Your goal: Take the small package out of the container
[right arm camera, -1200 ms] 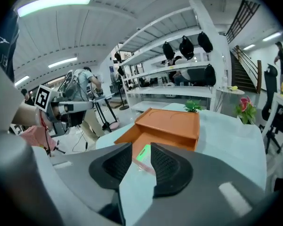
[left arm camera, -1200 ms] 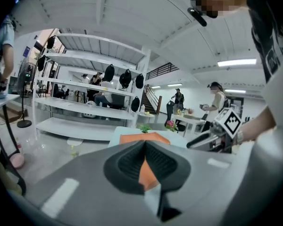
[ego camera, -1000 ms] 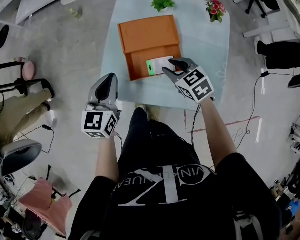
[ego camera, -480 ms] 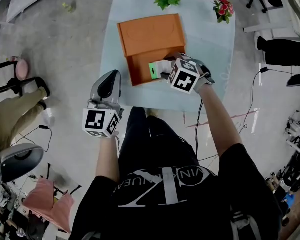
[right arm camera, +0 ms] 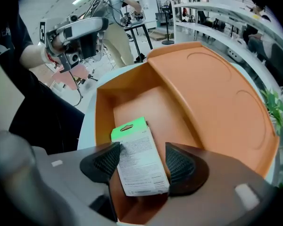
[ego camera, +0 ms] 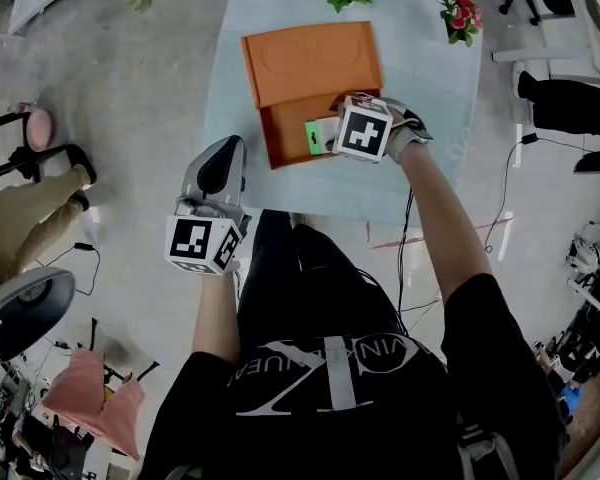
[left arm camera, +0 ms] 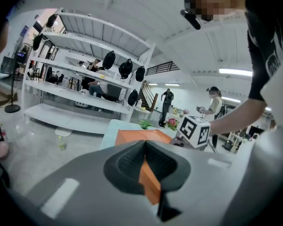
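The right gripper [right arm camera: 141,161] pointed steeply down into the open orange container [right arm camera: 132,95] on a pale table [ego camera: 425,83]. Its jaws had just been spreading wide either side of the green-topped small package [right arm camera: 134,147], which lay inside. The left gripper [ego camera: 218,173] hovered nearby, jaws pressed together, empty.

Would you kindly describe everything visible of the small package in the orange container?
The small package is a flat rectangular card pack, white with fine print and a bright green hang-hole end. It lies flat on the floor of the open orange container, between the right gripper's jaws, which have just been opening.
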A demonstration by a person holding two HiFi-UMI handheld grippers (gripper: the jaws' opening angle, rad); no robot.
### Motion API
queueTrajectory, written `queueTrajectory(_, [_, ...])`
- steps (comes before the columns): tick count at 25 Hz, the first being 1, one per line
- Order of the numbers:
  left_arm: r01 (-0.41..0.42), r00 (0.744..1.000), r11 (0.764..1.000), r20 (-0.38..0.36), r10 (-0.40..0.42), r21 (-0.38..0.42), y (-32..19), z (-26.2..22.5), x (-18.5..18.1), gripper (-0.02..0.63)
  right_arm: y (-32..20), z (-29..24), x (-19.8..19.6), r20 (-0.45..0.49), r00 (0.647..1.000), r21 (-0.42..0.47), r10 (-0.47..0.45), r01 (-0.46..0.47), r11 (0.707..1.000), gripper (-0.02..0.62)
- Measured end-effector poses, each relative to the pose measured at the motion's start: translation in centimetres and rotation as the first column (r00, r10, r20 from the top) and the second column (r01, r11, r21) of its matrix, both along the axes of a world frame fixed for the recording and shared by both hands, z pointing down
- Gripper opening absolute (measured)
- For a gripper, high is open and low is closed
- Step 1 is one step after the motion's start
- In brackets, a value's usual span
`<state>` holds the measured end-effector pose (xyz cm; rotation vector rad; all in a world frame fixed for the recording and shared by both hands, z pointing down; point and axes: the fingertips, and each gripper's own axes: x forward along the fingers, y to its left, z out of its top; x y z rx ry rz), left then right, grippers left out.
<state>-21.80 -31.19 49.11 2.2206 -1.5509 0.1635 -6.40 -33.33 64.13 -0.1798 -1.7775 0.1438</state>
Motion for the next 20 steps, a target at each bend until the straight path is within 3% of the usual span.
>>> queueTrajectory(6, [0.014,1.000,1.000,-0.019,-0.014,-0.001,0.0,0.3,-0.3,0.000,0.2,0.2,0.1,-0.034,0.999,-0.056,0.022,-0.024,0.998,0.278])
queueTrajectory(10, [0.019,1.000,1.000,-0.021,-0.019,0.004,0.1,0.1,-0.4,0.000,-0.6,-1.2,0.1,0.009,1.000,0.007,0.025,-0.025,1.000,0.197])
queueTrajectory(20, [0.011,1.000,1.000,-0.015,-0.011,0.028,1.0,-1.3,1.1,0.000,0.9,-4.5,1.3,0.052,0.998,0.169,-0.046,0.037,0.985,0.156])
